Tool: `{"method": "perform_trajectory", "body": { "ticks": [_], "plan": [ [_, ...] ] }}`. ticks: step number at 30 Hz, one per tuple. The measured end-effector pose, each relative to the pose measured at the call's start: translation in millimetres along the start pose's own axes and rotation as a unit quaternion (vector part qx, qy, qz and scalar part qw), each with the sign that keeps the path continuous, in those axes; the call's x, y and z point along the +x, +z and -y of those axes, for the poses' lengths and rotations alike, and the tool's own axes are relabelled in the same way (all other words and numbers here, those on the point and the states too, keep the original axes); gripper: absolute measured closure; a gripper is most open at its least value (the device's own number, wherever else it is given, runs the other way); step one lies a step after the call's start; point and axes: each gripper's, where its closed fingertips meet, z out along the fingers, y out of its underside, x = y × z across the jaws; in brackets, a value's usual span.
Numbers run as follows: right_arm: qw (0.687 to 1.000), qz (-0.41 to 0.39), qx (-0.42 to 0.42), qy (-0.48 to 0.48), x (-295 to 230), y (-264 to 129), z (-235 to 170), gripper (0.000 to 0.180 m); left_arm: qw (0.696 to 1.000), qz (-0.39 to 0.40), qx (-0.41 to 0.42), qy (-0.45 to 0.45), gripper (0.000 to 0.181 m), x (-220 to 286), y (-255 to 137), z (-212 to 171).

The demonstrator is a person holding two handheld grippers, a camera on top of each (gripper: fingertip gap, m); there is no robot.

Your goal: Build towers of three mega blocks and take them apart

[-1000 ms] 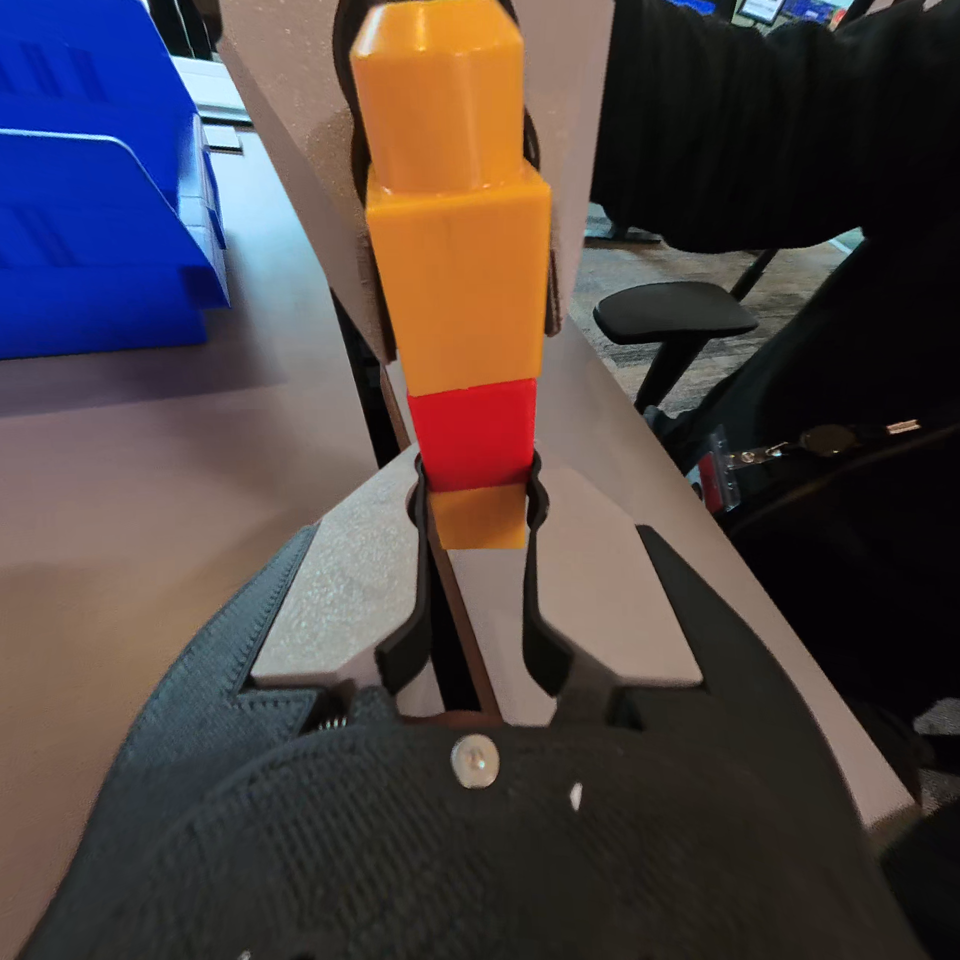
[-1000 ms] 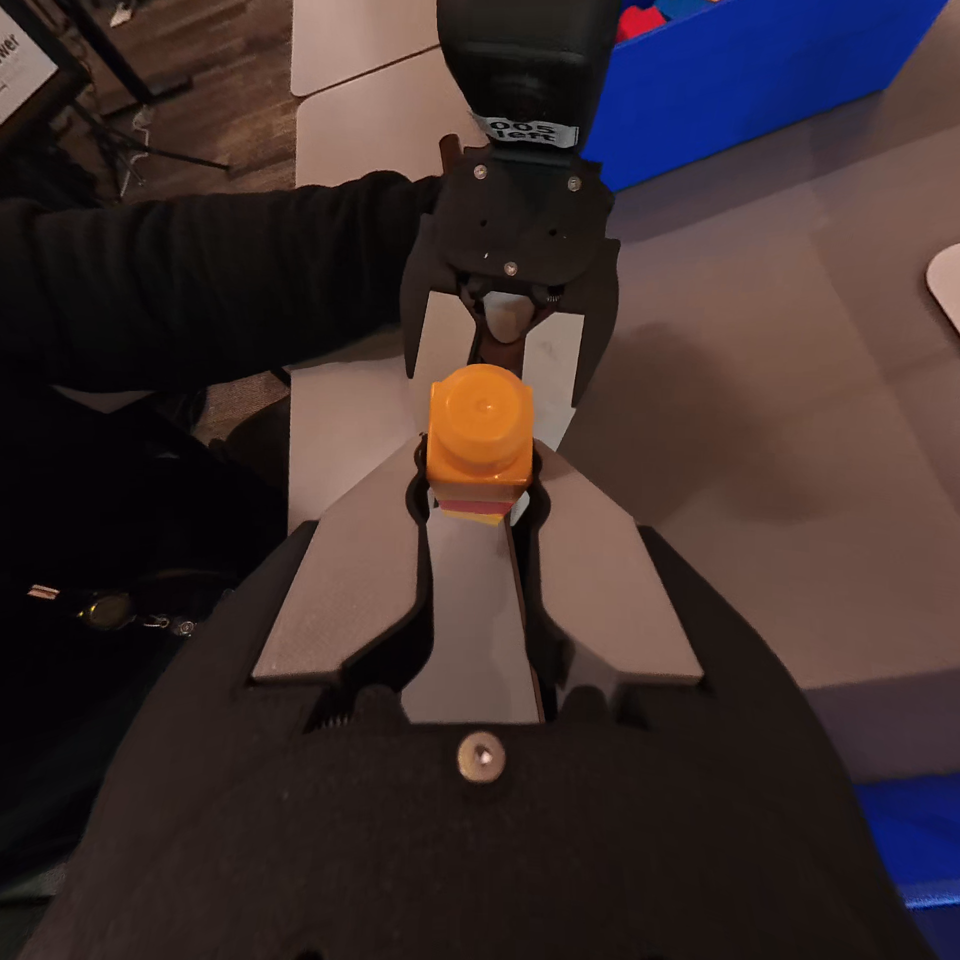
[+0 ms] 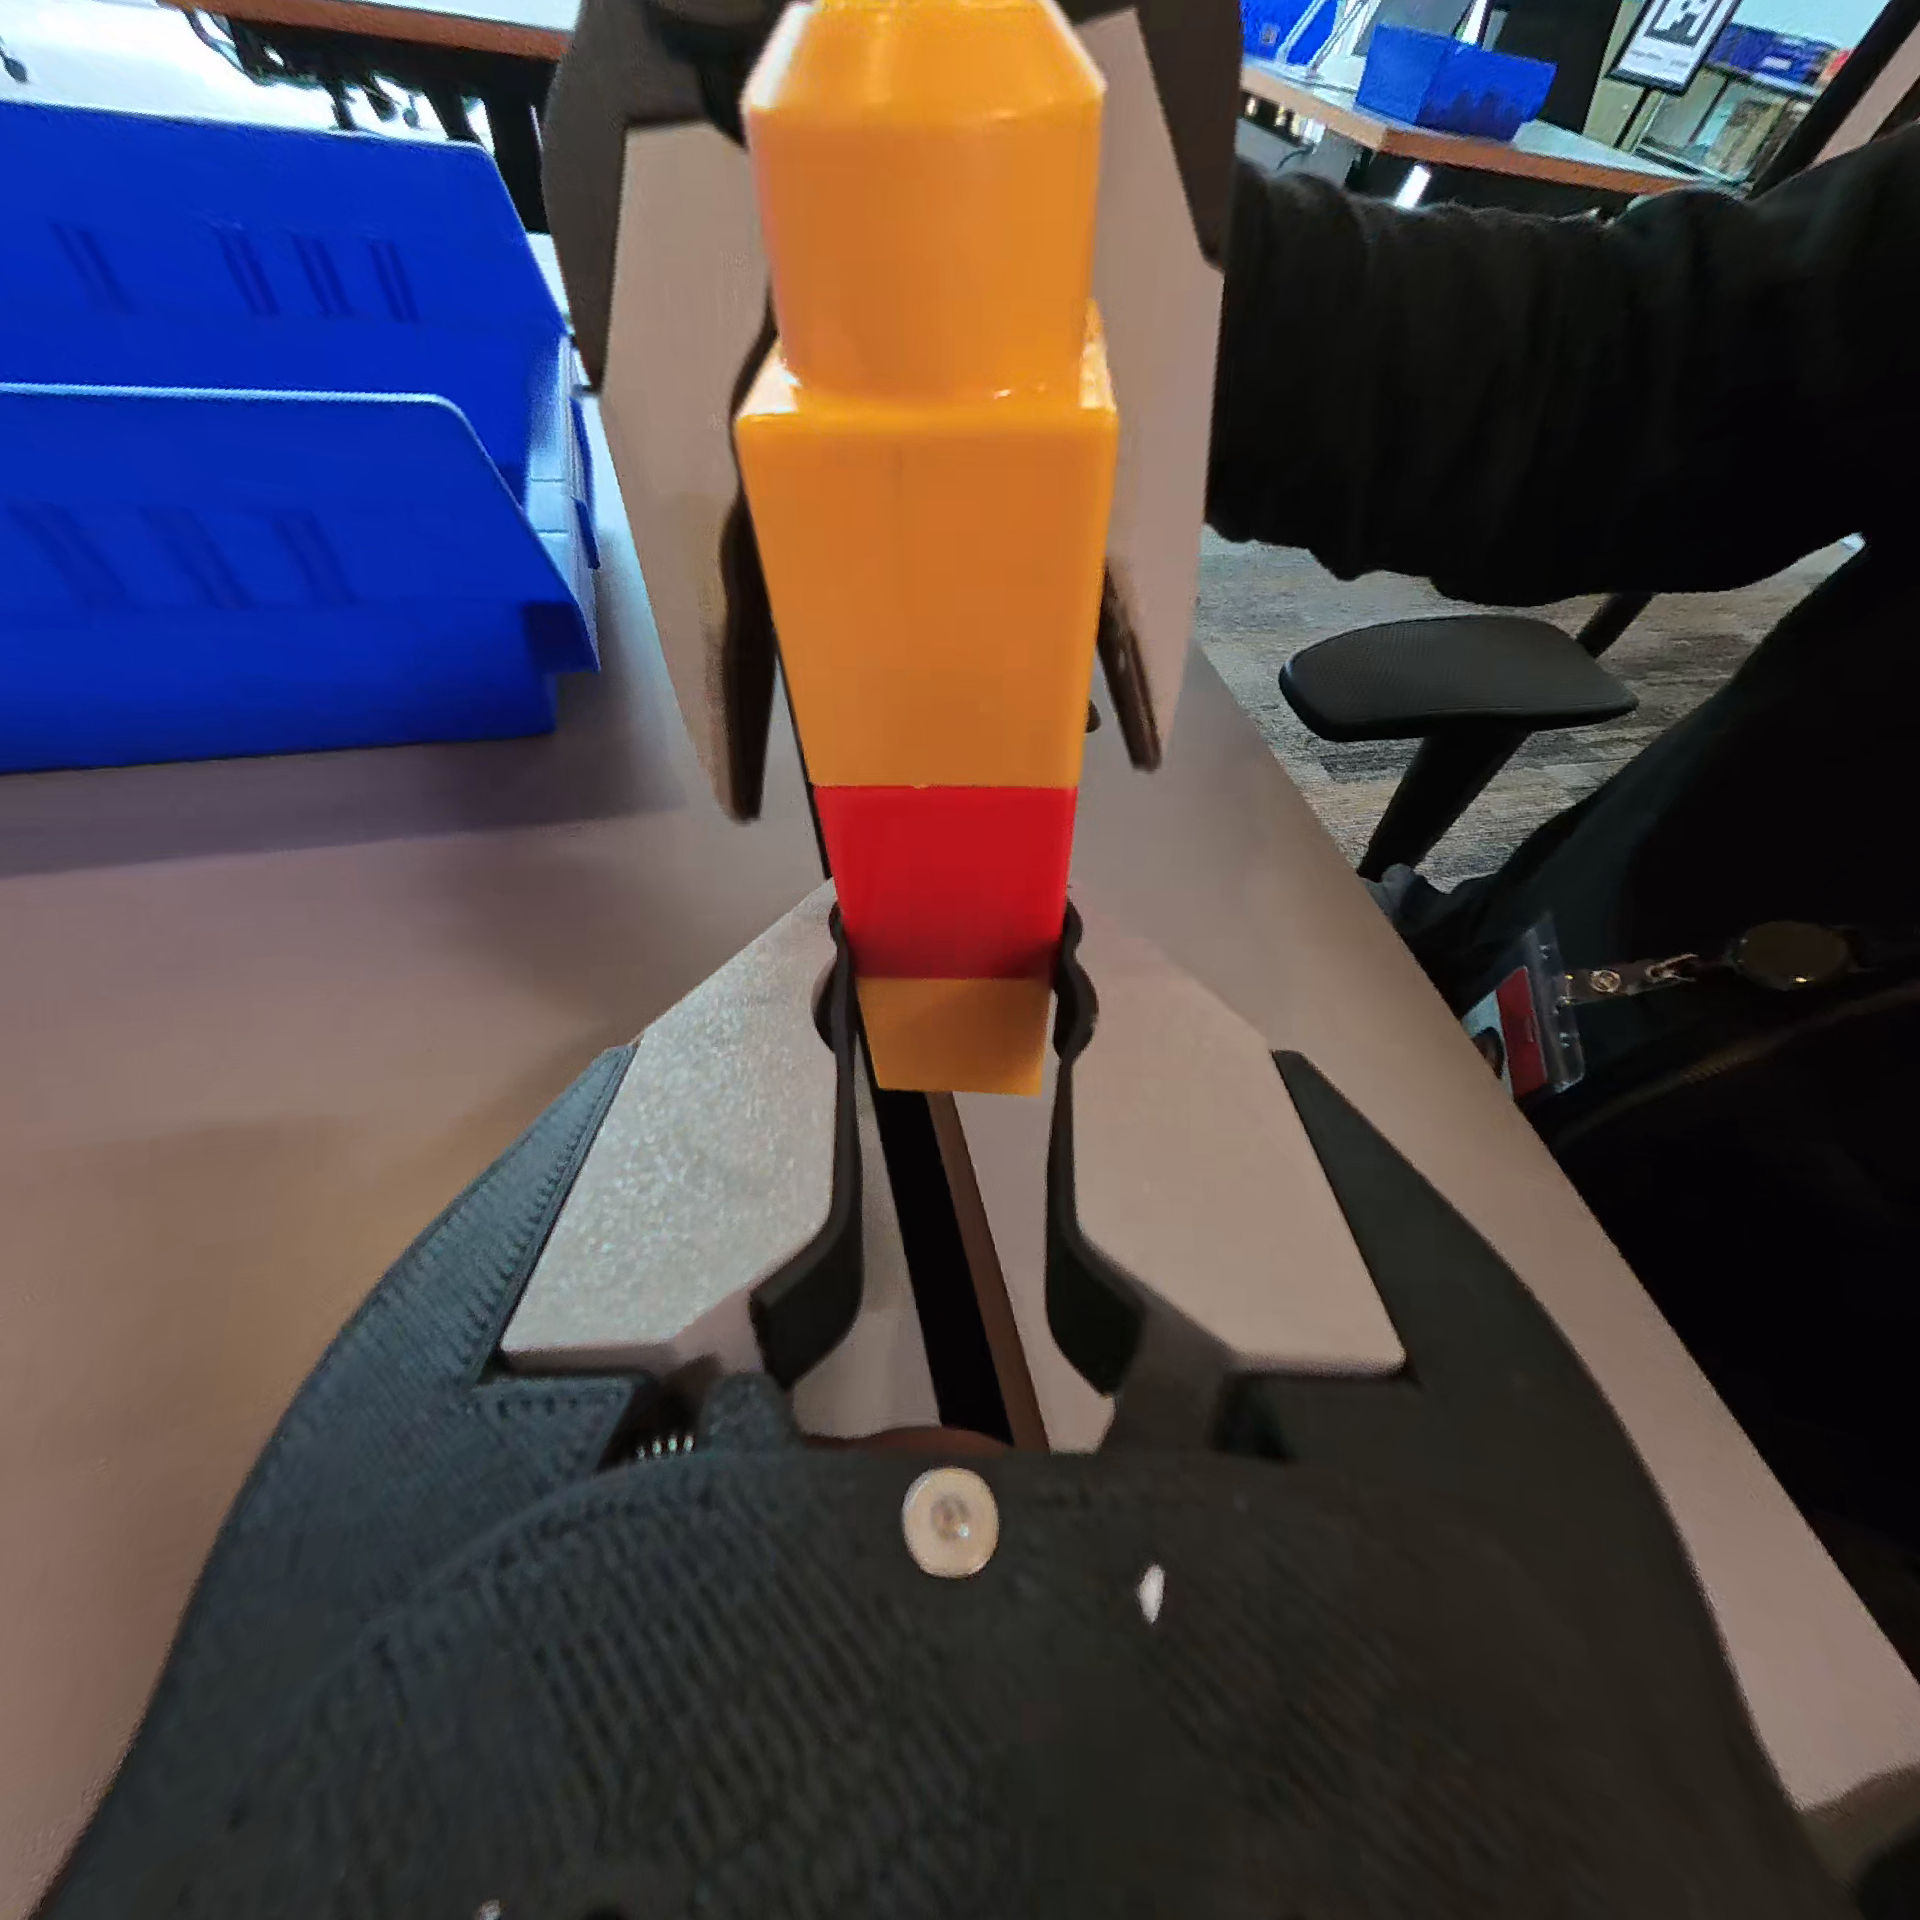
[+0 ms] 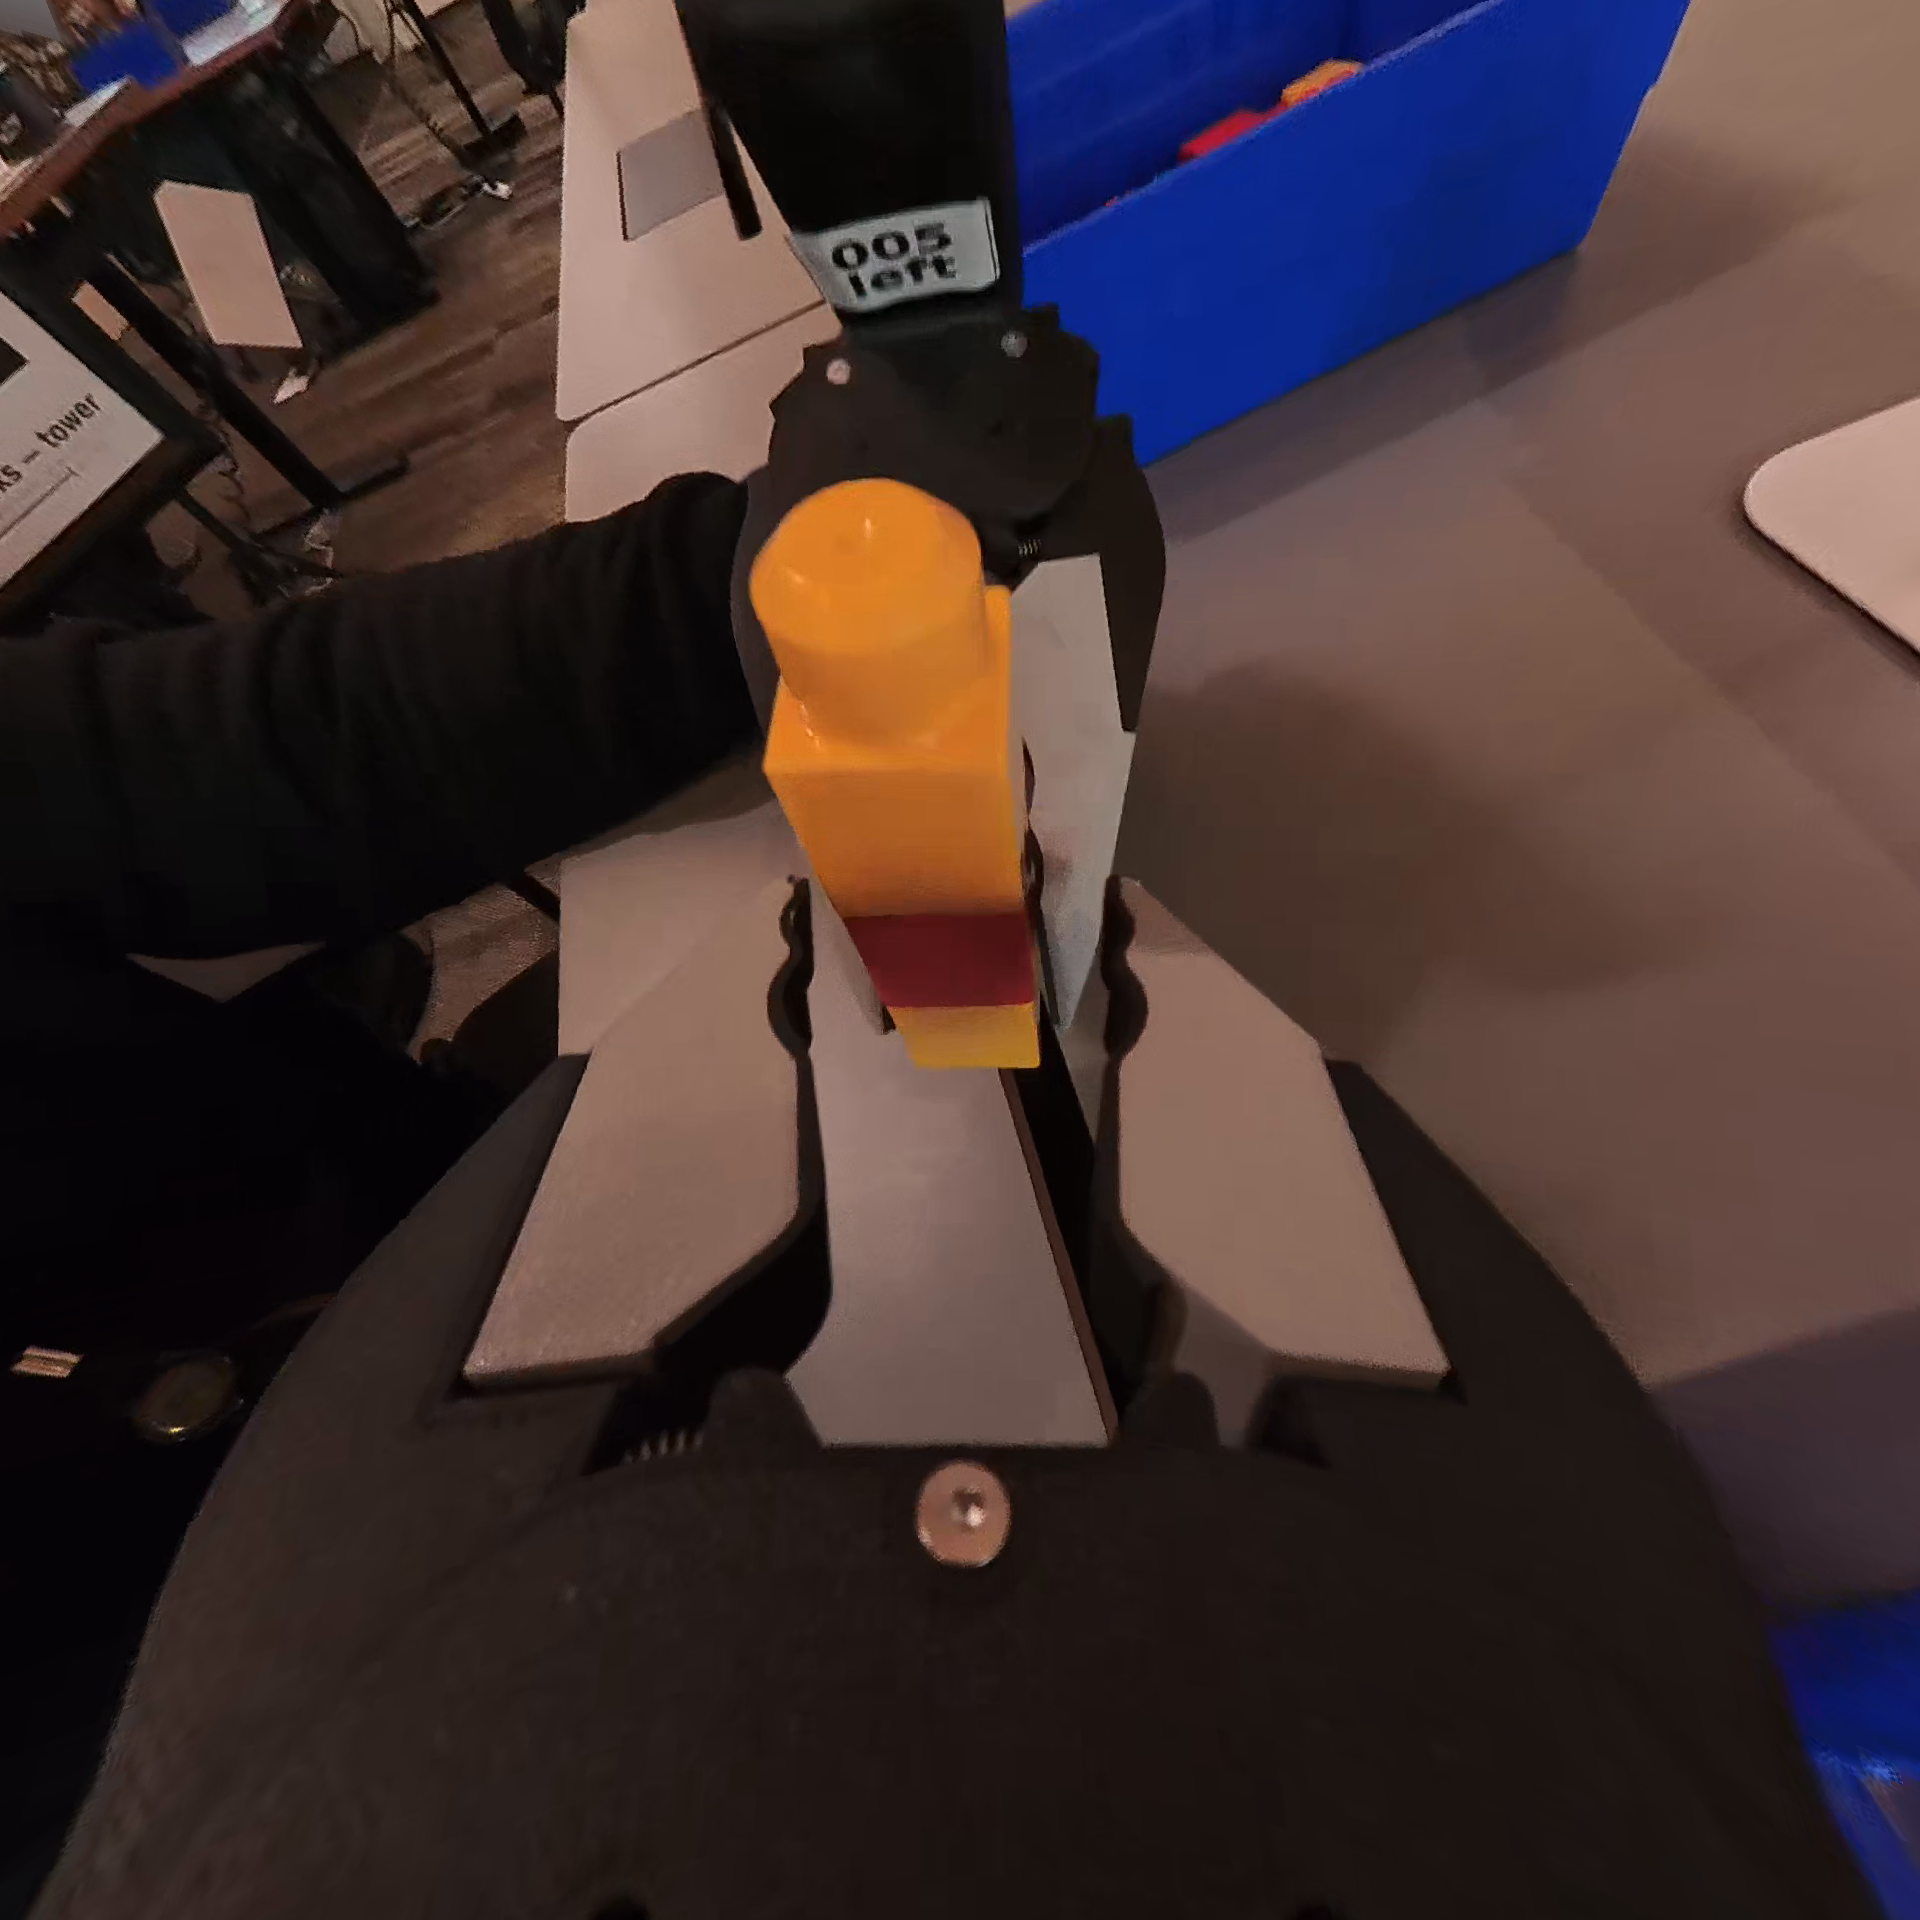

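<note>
- Grey, matte tabletop (image 3: 312, 1039) lies under everything, with wood flooring and other desks in the room beyond.
- Tower (image 3: 935, 665) of three glossy plastic blocks is held up off the tabletop: an orange block (image 3: 925, 582) with a round stud on top, a red block (image 3: 945, 883) in the middle, a yellow-orange block (image 3: 956, 1034) at the bottom.
- Left tool (image 3: 951, 997) is clamped on the tower's lower end, its black finger edges pressing both sides at the seam of the red and bottom blocks.
- Right tool (image 4: 956, 966) stands parted, its grey flat fingers clear of the tower on both sides; the tower sits just beyond their tips.
- Blue plastic bins (image 3: 260, 468) with ribbed walls stand stacked on the tabletop to the left.
- Black office-chair armrest (image 3: 1455, 675) shows past the tabletop's edge, beside a person's black sleeve (image 3: 1558, 364).
</note>
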Motion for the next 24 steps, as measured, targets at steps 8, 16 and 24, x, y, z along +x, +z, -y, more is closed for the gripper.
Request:
{"method": "perform_trajectory", "body": {
  "ticks": [8, 16, 24],
  "plan": [
    [1.000, -0.016, -0.011, -0.020, 4, 21, -10, 0.146, 0.999, 0.005, -0.027, -0.017, 0.147, -4, 8, -13],
    [0.993, -0.101, 0.055, -0.030, 19, -35, 24, 0.146, 0.998, 0.038, -0.041, -0.040, 0.127, -20, 7, -25],
    [0.916, -0.376, 0.140, 0.021, 131, -178, 54, 0.146, 0.995, 0.051, -0.064, -0.053, 0.127, -26, 10, -32]
  ]
}}
